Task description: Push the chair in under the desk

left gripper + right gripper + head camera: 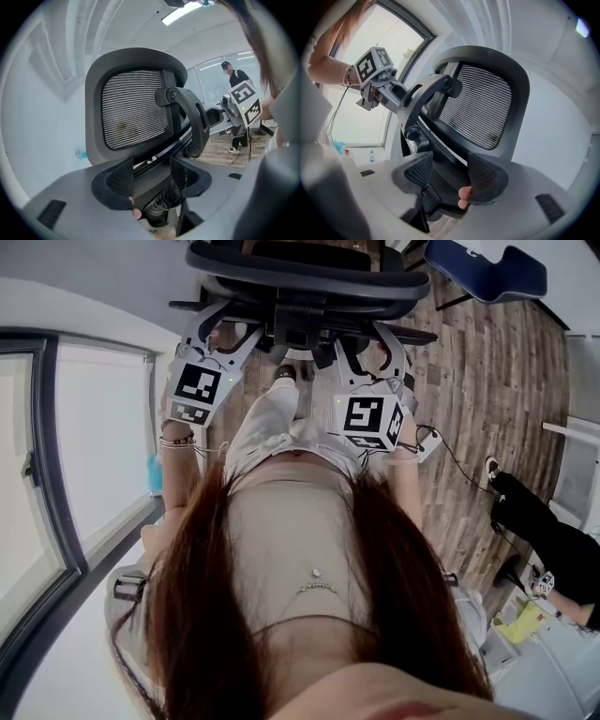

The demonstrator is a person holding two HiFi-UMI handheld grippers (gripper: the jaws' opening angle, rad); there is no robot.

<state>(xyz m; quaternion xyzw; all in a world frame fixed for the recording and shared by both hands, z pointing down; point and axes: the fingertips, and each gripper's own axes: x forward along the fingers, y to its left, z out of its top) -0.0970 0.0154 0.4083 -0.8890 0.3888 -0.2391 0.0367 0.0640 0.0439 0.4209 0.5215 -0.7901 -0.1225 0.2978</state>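
The chair [300, 282] stands straight ahead, its back equally near my left gripper [150, 177] and right gripper [449, 174], both spread wide, holding nothing.

Head view steeply down from above; gripper views close, angled up, sharing chair [136, 105]

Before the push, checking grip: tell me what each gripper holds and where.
Nothing is held: the left gripper and right gripper are open, jaws apart behind the chair.
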